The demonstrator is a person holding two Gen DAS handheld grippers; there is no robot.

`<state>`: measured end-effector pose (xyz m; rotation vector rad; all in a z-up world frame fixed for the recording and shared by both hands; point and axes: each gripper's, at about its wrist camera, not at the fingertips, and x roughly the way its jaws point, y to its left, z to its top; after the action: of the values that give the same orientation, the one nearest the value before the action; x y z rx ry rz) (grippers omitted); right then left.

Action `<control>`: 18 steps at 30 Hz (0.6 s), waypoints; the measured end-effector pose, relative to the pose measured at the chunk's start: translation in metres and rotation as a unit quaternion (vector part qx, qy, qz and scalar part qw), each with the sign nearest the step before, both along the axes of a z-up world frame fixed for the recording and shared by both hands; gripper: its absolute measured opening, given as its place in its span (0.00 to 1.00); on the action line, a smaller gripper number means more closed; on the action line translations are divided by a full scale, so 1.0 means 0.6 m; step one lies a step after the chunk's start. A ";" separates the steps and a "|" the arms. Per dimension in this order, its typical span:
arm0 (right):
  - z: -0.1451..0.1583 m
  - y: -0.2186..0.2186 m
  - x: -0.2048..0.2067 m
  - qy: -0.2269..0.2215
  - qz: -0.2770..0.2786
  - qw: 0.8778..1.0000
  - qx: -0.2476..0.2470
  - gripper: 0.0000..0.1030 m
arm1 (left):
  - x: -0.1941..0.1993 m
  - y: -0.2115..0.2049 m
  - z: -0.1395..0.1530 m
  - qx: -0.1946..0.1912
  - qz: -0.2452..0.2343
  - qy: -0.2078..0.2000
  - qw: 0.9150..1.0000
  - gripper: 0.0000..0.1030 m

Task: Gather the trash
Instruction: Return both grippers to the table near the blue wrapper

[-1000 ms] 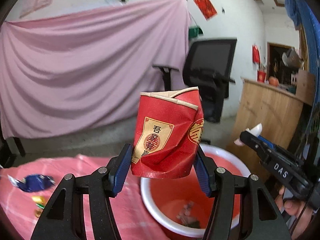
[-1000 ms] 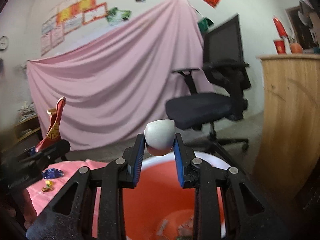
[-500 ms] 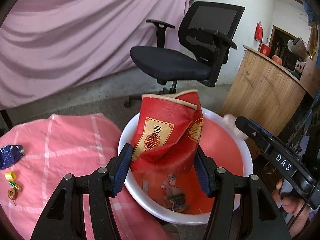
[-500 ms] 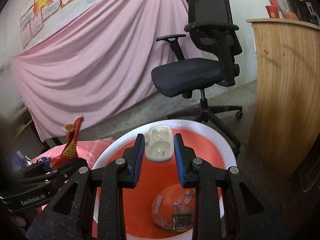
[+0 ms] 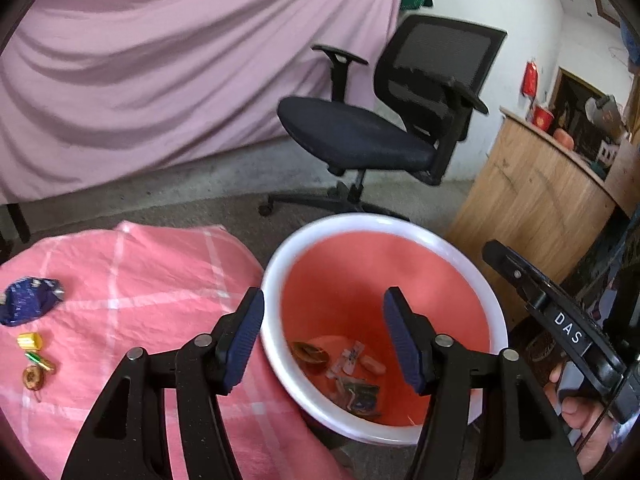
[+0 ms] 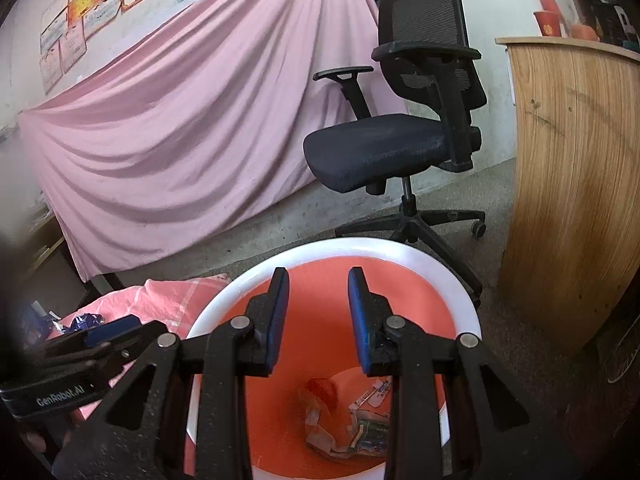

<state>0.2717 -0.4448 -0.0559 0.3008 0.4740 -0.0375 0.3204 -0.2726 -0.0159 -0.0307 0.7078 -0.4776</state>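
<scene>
Left gripper (image 5: 324, 332), jaws opening and empty, above orange bin (image 5: 276, 280) containing scraps; pink checked cloth (image 5: 132, 280) bearing blue wrapper (image 5: 28, 300); black office chair (image 5: 384, 120) behind.

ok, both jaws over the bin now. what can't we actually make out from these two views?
- Trash at the bottom of the bin: small and jumbled in both views; single pieces unclear.
- Small bits beside the blue wrapper on the pink cloth: too small in the left view.
- Right gripper: in the left view, only its side shows, cut by the right edge.
</scene>
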 end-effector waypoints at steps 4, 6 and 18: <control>0.014 0.014 -0.004 -0.021 -0.001 1.000 -0.007 0.51 | -0.009 0.034 0.022 -0.012 0.027 -0.028 0.999 0.58; 0.026 0.024 -0.006 -0.036 0.000 0.999 -0.011 0.56 | -0.015 0.057 0.035 -0.019 0.043 -0.042 0.998 0.60; 0.104 0.139 -0.037 -0.181 0.020 0.983 -0.033 1.00 | -0.079 0.226 0.104 -0.063 0.176 -0.178 0.966 0.99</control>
<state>0.2495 -0.3614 0.0065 0.2261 0.1177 0.0398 0.2732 -0.1370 0.0465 -0.1833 0.3065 -0.1765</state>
